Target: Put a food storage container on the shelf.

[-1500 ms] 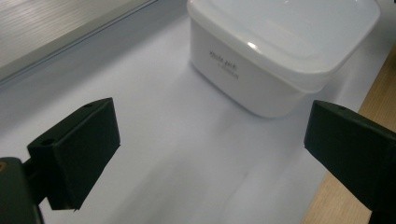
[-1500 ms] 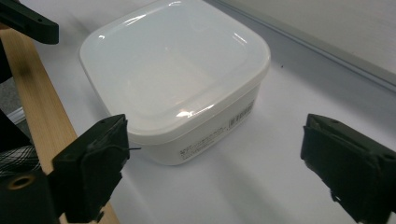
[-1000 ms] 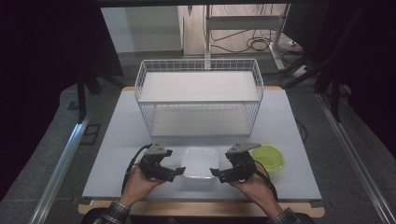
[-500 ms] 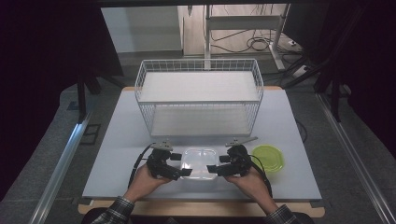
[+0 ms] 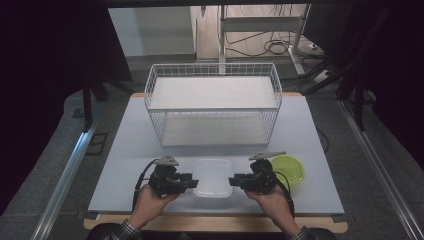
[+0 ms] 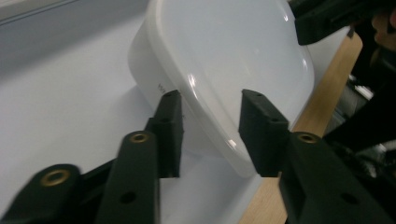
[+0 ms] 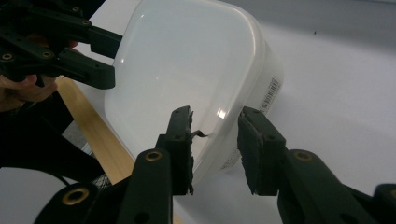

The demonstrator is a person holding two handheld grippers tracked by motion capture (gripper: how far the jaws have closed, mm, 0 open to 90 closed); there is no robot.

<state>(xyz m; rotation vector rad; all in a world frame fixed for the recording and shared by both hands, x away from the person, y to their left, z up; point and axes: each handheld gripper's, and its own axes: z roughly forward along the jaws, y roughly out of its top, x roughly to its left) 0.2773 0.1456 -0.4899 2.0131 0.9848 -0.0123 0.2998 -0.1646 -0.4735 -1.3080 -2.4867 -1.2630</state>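
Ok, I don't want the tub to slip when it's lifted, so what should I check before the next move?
1. Tub edge between the left gripper's jaws: ok; they have just been closing on it.
2. Tub edge between the right gripper's jaws: ok; also just closing.
3. Pads pressing firmly on the tub: cannot tell.
4. Grippers on opposite sides of the tub: ok.
5. Basket open on top, should the tub go there: ok.
6. Green lid apart from the tub: ok.
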